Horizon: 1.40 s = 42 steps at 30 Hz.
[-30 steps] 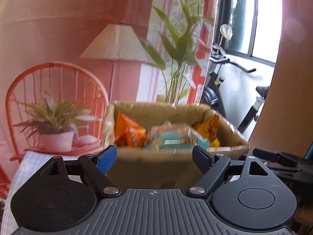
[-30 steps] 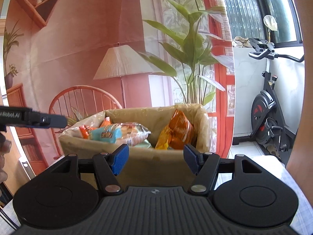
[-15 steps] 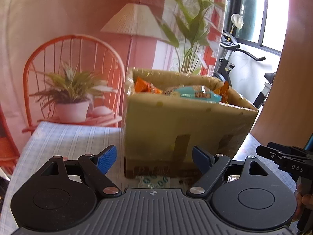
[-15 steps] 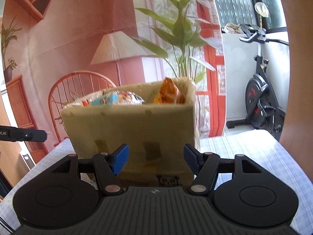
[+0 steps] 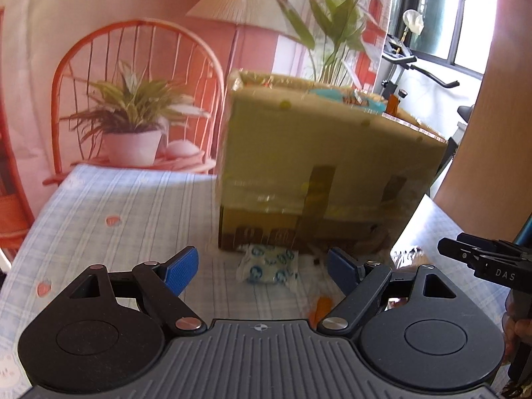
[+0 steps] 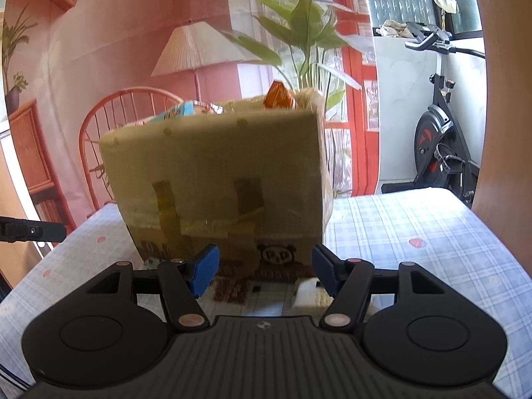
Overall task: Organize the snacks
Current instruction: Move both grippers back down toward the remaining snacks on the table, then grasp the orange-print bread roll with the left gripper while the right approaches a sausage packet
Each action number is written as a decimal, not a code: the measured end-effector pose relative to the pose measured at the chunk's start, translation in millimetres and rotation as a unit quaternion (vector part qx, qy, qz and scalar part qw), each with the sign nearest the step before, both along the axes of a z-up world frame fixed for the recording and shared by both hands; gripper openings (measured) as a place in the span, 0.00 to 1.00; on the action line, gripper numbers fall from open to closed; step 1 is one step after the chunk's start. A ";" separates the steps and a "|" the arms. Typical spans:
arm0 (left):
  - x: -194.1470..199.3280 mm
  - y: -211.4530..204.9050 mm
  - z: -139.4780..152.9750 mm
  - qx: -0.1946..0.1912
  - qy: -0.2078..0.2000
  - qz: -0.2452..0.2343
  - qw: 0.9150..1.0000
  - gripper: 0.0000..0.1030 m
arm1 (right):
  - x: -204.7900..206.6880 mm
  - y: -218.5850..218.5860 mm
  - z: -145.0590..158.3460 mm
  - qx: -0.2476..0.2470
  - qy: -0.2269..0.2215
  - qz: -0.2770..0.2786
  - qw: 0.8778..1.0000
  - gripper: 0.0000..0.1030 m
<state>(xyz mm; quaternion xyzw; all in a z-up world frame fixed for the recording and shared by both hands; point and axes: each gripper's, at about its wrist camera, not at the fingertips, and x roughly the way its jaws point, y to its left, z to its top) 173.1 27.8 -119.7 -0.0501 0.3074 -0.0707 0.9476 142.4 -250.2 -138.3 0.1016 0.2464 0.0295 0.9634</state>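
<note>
We see a taped cardboard box (image 5: 326, 166) of snacks on the checked worktop (image 5: 126, 216), a white packet (image 5: 267, 266) at its base; both our grippers' jaws stand open, empty.

left tongs (image 5: 262, 266): black ribbed body, blue pads | right tongs (image 6: 265, 269): same, silver pivot screws

Cardboard box (image 6: 216, 163): tan-olive, darker brown tape strips, panda print low on its front. Desk (image 6: 415, 232) cloth: pale blue-white check with pink spots. Packet (image 5: 267, 266) at the box's foot: white, blue round motifs.
</note>
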 end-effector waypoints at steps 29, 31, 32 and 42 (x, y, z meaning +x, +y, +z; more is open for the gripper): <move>-26.6 -24.0 -84.5 0.002 0.121 -0.049 0.992 0.86 | -20.3 37.3 -71.4 0.020 0.068 0.031 0.997 0.63; -28.2 -26.2 -88.1 0.005 0.129 -0.052 0.990 0.86 | -20.8 38.4 -74.7 0.019 0.072 0.029 0.997 0.63; -28.9 -26.6 -89.8 0.007 0.134 -0.052 0.990 0.86 | -21.1 39.0 -75.9 0.019 0.074 0.030 0.997 0.63; -17.0 -7.9 -97.7 -0.005 0.157 -0.003 0.988 0.87 | -18.8 41.3 -82.1 0.015 0.084 0.035 0.996 0.63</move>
